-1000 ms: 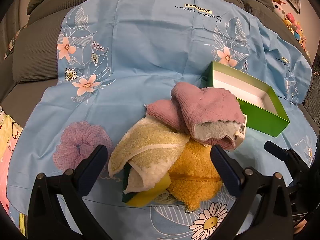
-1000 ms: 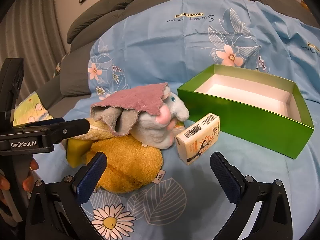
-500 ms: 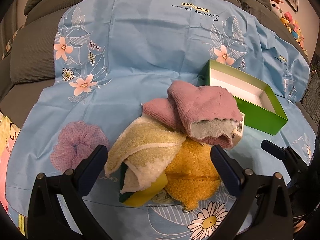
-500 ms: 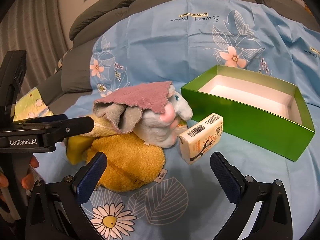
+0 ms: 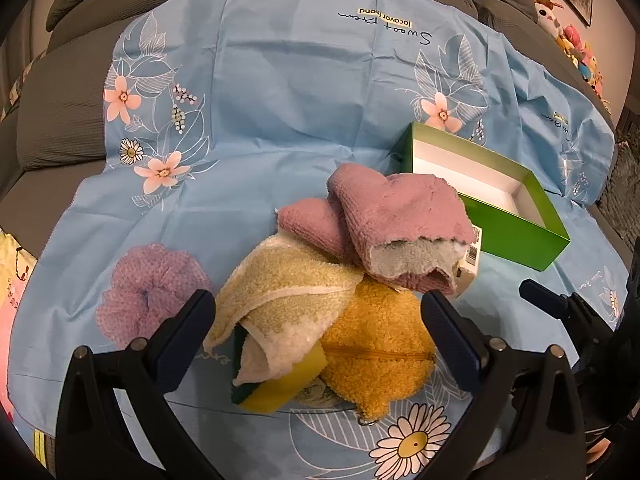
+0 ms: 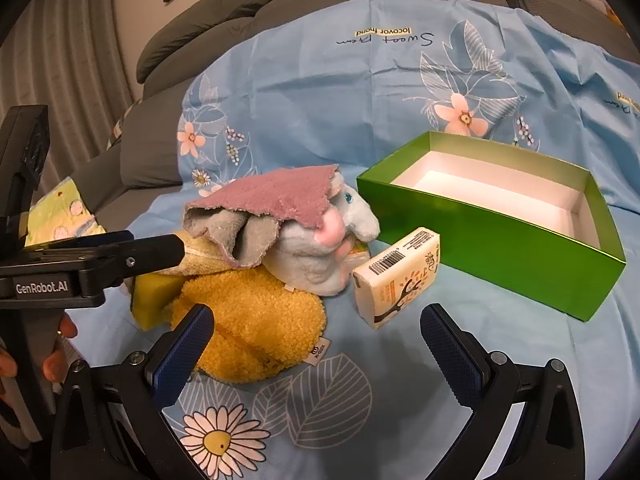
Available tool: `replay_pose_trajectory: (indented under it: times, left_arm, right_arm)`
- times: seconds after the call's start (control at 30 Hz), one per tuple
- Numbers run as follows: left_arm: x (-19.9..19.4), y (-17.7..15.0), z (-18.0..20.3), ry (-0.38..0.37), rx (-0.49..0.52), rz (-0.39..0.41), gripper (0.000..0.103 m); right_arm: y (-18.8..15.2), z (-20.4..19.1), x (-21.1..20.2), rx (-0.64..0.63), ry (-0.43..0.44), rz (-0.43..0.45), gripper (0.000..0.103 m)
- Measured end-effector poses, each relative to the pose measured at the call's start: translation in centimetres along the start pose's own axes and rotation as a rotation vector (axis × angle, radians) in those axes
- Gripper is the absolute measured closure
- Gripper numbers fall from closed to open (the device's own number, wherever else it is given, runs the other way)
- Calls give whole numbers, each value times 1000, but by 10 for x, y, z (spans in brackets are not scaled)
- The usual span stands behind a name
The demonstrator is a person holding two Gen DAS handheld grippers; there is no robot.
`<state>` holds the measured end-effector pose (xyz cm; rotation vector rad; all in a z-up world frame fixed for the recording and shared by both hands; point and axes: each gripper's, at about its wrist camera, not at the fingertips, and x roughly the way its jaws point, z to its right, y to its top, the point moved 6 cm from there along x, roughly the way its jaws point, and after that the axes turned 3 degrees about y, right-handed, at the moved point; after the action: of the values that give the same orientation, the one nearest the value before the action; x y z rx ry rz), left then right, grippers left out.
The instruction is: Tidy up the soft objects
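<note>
A pile of soft things lies on the blue flowered cloth: a pink towel draped over a pale blue plush toy, a yellow-green towel, an orange fuzzy pouch and a yellow-green sponge. A purple mesh puff lies to the left. An open green box, empty, stands to the right. A tissue pack leans in front of it. My left gripper is open just before the pile. My right gripper is open, near the pouch and the pack.
The cloth covers a grey sofa. My left gripper's finger reaches in from the left in the right wrist view. Stuffed toys sit at the far right. A patterned cloth lies at the left.
Both grippers have eased slightly toward the pile; the objects have not moved. Both stay open.
</note>
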<state>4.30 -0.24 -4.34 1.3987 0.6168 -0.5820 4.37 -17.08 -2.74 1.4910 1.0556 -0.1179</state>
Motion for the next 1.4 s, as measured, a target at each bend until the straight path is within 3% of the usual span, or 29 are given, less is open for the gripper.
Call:
replay_pose_trajectory:
  times: [0.3, 0.47, 0.63, 0.87, 0.97, 1.07, 1.13, 1.23, 1.33, 1.4]
  left_arm:
    - [0, 1, 2, -10, 2, 6, 1]
    - [-6, 3, 6, -59, -12, 20, 1]
    - [-11, 11, 4, -227, -87, 8, 1]
    - [-23, 37, -14, -570, -290, 13, 3]
    - [-20, 43, -12, -656, -357, -22, 12]
    - [-19, 51, -3, -685, -348, -54, 15]
    - [-15, 55, 3, -689, -335, -70, 18]
    - [-3, 55, 11, -672, -338, -110, 34]
    - [13, 52, 10, -659, -352, -151, 37]
    - [19, 51, 10, -669, -358, -172, 40]
  right_arm:
    - [-1, -2, -1, -9, -1, -1, 0]
    - [-1, -3, -2, -2, 15, 2, 0]
    - [6, 1, -11, 39, 49, 49, 0]
    - [25, 1, -27, 27, 86, 123, 0]
    - [38, -5, -32, 7, 110, 155, 0]
    - [44, -12, -30, -37, 112, 160, 0]
    - [48, -16, -27, -69, 116, 154, 5]
    - [56, -21, -17, -118, 125, 134, 11]
    - [64, -18, 4, -142, 107, 90, 20]
    - [64, -14, 19, -125, 130, 54, 36]
